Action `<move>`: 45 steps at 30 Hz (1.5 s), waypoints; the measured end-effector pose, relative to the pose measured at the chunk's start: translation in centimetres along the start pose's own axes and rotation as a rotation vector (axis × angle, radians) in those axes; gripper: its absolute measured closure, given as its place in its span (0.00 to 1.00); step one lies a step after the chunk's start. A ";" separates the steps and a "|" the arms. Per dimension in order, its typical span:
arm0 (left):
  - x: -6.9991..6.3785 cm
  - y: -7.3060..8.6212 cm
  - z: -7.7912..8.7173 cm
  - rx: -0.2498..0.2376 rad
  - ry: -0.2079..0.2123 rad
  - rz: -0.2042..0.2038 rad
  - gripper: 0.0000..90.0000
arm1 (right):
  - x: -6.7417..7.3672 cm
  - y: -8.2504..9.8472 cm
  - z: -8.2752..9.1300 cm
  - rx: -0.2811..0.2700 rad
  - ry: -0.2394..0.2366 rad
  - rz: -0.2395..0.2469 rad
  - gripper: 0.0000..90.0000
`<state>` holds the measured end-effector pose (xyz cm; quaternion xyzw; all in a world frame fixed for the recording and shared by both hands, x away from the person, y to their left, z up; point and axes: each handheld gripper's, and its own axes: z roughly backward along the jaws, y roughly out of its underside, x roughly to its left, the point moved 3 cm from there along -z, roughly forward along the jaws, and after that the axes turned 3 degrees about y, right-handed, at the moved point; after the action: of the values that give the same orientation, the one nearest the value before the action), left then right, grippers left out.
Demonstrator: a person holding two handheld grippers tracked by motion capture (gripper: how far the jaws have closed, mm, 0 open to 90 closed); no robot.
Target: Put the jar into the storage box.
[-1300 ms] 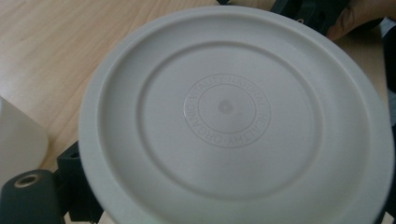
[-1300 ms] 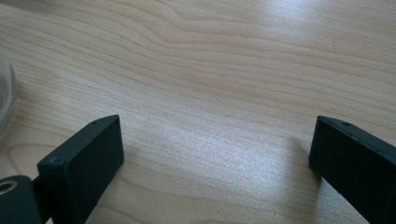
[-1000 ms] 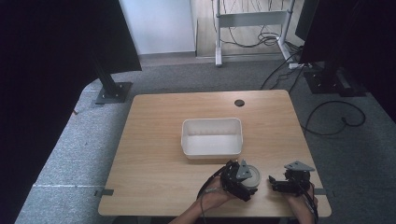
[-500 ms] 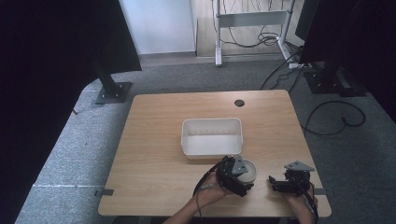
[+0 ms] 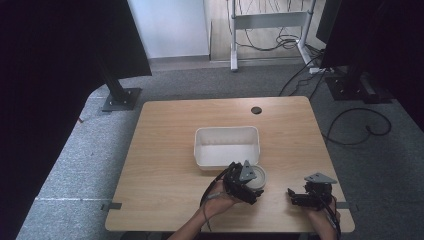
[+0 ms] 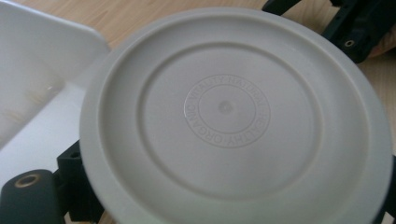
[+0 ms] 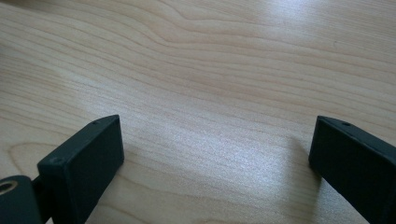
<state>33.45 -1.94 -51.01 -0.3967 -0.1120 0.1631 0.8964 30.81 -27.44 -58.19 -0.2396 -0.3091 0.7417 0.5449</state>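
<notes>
Grey round dish point(image 5: 258, 179) held in the left tongs point(image 5: 243, 184), bottom face turned to the left gripper view point(image 6: 233, 121), embossed ring of lettering at the centre; clamped at the rim, black jaws showing at both lower edges of that view. Just beyond the tongs: white tub point(image 5: 227, 146), its near wall close to the dish, possibly touching, hard to tell.

Right tongs point(image 5: 300, 196) resting low over the bare wooden surface point(image 7: 224, 70), jaws wide apart, nothing between them, well off to the right of the dish.

Likely step: carry the dish forward and set it into the tub. To do it well:
- keep the clamp firm on the rim, a smooth plastic edge prone to slipping
- lift clear of the tub's near wall before moving forward, no dragging across it
- level the dish over the tub's floor, lower, then part the jaws only once settled
- leave the right tongs parked, ready to steady the tub if it slides
</notes>
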 end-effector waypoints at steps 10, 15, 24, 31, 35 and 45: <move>1.8 0.0 1.1 0.002 -0.042 0.025 0.11 | 0.0 0.0 0.0 0.000 0.000 0.000 0.03; 2.8 0.0 1.4 0.004 -0.062 0.039 0.11 | 0.0 0.0 0.0 0.000 0.000 0.000 0.03; 4.4 0.0 1.7 -0.001 -0.088 0.074 0.11 | 0.0 0.0 0.0 0.000 0.000 0.000 0.03; 5.5 0.0 1.8 -0.010 -0.100 0.102 0.11 | 0.0 0.0 0.0 0.000 0.000 0.000 0.03; 6.1 0.0 1.8 -0.009 -0.108 0.113 0.11 | 0.0 0.0 0.0 0.000 0.000 0.000 0.03; 7.5 -0.2 1.6 -0.007 -0.132 0.133 0.11 | 0.0 0.0 0.0 0.000 0.000 -0.001 0.03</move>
<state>39.82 1.90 -49.28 -0.3948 -0.1449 0.2476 0.8728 30.80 -27.43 -58.19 -0.2392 -0.3092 0.7415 0.5453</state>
